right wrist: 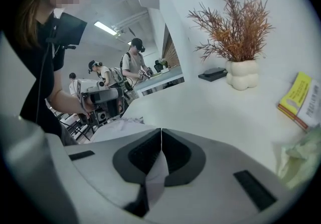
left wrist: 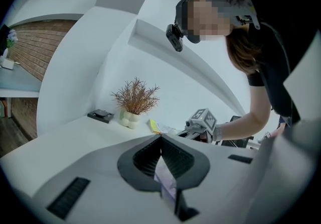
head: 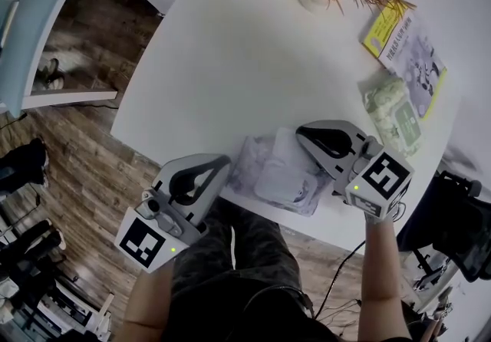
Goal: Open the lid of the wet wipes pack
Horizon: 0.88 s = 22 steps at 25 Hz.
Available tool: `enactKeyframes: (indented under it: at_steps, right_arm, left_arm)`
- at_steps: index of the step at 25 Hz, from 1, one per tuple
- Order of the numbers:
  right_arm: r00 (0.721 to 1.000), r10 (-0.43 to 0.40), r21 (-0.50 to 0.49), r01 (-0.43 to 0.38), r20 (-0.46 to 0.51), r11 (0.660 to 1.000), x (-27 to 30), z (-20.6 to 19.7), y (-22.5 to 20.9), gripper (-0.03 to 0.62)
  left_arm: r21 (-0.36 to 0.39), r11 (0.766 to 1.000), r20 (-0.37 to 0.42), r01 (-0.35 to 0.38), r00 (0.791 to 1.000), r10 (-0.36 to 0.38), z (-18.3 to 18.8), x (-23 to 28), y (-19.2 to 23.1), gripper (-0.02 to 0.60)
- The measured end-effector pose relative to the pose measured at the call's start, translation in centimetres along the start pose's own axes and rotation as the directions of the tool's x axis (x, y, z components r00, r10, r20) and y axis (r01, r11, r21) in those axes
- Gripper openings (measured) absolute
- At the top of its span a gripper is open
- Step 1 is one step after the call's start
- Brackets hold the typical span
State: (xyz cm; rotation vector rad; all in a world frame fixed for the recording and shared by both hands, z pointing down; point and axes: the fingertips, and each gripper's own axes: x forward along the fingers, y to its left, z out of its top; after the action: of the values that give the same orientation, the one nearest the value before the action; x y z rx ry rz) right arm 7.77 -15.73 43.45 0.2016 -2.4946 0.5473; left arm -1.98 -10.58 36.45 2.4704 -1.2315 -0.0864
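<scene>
The wet wipes pack (head: pixel 280 173), pale and translucent, lies at the near edge of a round white tabletop (head: pixel 230 57), right in front of the person, with a gripper on either side. The left gripper (left wrist: pixel 161 137) has its fingers clenched on a thin, faintly lilac edge of the pack. The right gripper (right wrist: pixel 161 130) has its fingers clenched on a thin white flap of the same pack. To the right lies a second, greenish soft pack (head: pixel 395 112), whose label is too small to read. Beyond it is a yellow and white booklet (head: pixel 405 47) with print that cannot be read. At the far edge stands a squat white vase (right wrist: pixel 242 74) of rust-brown dried branches, with a flat dark object (right wrist: pixel 212 74) beside it. Each gripper's cube bears black and white square markers and no words. Wood plank floor (head: pixel 84 156) surrounds the tabletop. The room has white curved walls, a patch of brick wall (left wrist: pixel 35 47) and a strip light (right wrist: pixel 105 28) overhead, and other people (right wrist: pixel 133 65) stand at a distant table.
</scene>
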Motion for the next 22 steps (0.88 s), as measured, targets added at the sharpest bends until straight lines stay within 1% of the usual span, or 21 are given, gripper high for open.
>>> enactKeyframes:
  at_steps: [5,9,12,16,22]
  right_arm:
    - [0.995,-0.050,0.030,0.048,0.088,0.998,-1.6,1.0,-0.3,0.023]
    - [0.985,-0.108,0.048,0.103,0.131,0.994,-2.9,1.4,-0.3,0.023]
    - [0.968,-0.181,0.069,0.171,0.176,0.983,-4.1,1.8,-0.4,0.023]
    - [0.936,-0.280,0.109,0.262,0.213,0.959,-5.6,1.9,-0.2,0.024]
    - [0.901,-0.345,0.117,0.325,0.263,0.939,-7.1,2.4,2.3,0.023]
  left_arm:
    - [0.008,1.000,-0.012,0.018,1.000,-0.018,-0.2,-0.1,-0.3,0.012]
    - [0.010,0.999,-0.026,0.046,0.999,-0.045,-0.5,-0.4,-1.0,0.012]
    - [0.017,0.997,-0.034,0.073,0.997,-0.072,-0.5,-0.6,-1.6,0.012]
    - [0.040,0.995,-0.048,0.092,0.995,-0.090,-0.7,-0.9,-2.2,0.012]
    - [0.077,0.987,-0.051,0.140,0.989,-0.137,-0.3,-0.8,-3.3,0.012]
